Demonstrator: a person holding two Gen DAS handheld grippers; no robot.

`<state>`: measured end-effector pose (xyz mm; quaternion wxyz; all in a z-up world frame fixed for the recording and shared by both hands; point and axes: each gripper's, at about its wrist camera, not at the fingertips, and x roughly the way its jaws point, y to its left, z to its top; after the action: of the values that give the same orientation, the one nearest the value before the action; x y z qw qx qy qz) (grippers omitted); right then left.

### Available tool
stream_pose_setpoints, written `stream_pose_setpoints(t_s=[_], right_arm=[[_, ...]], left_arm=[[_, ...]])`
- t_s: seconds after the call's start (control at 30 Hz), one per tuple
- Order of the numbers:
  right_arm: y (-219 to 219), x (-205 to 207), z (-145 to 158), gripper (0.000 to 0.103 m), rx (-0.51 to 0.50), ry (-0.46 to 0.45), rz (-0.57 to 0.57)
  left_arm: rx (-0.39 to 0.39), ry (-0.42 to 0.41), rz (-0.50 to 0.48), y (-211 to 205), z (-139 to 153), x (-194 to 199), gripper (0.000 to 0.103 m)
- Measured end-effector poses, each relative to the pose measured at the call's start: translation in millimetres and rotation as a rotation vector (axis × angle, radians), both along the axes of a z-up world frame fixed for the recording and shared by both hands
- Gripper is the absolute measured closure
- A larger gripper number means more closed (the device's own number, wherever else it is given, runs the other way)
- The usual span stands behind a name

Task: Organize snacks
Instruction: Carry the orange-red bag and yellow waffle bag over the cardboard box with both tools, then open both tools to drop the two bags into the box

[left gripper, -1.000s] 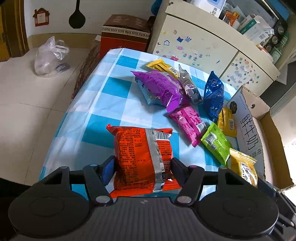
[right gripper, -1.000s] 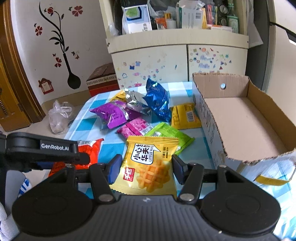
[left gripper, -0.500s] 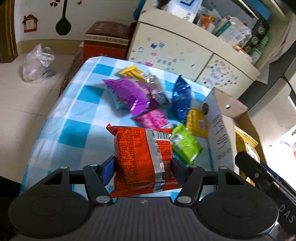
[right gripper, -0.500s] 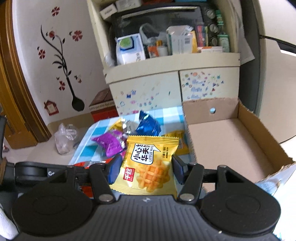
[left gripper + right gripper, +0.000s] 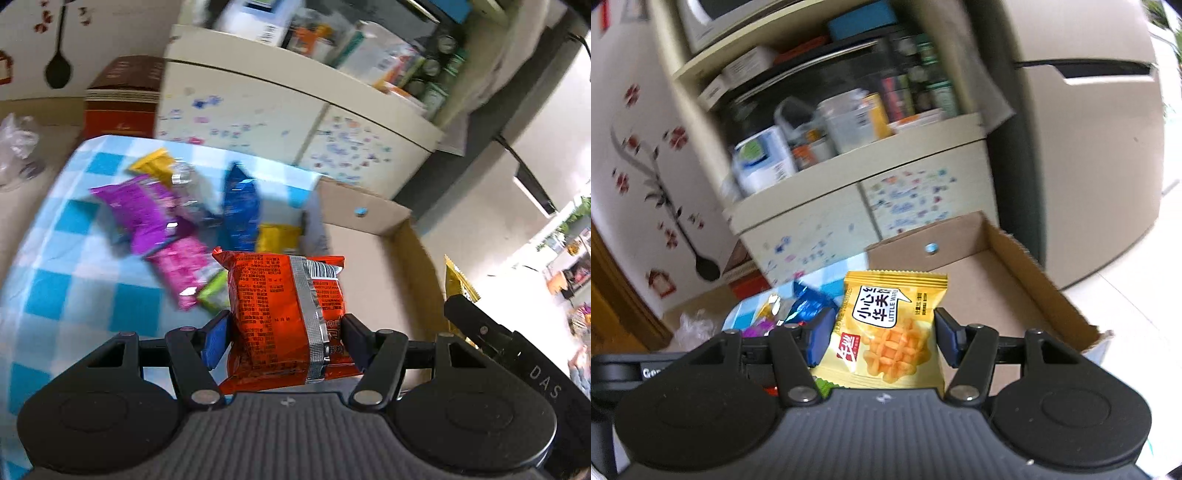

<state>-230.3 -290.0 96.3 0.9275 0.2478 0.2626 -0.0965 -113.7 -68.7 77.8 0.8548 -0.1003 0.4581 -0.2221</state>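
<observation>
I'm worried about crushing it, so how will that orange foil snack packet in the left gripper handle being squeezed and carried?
The orange foil snack packet looks puffed and crinkled, so it probably gives under the pads. It stands upright beyond the left gripper, so it seems light. The glossy foil may be slippery.

Daylight floods in from the right, blowing the pale floor (image 5: 517,295) out to white in the left wrist view. Motion blur smears the cream sticker-covered cupboard (image 5: 820,236) and the loose snack packets on the blue-checked tablecloth (image 5: 74,295), while the fisheye bends every edge; the held orange foil packet (image 5: 284,317) and the yellow waffle packet (image 5: 886,332) stay sharp.
</observation>
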Motion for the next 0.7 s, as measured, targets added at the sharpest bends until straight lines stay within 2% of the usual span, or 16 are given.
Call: stream_pose_setpoints(t_s=[0.3,0.7], right_arm=[[-38,-11,-2,0.045,0.095,-0.006,-0.117],[-66,-7,-20,0.043,0.239,0.007,-0.208]], left_arm=[[-0.025,0.014,-0.082,-57,1,3,0.034],[0.028,0.029,-0.147,-105,-17,9,0.033]])
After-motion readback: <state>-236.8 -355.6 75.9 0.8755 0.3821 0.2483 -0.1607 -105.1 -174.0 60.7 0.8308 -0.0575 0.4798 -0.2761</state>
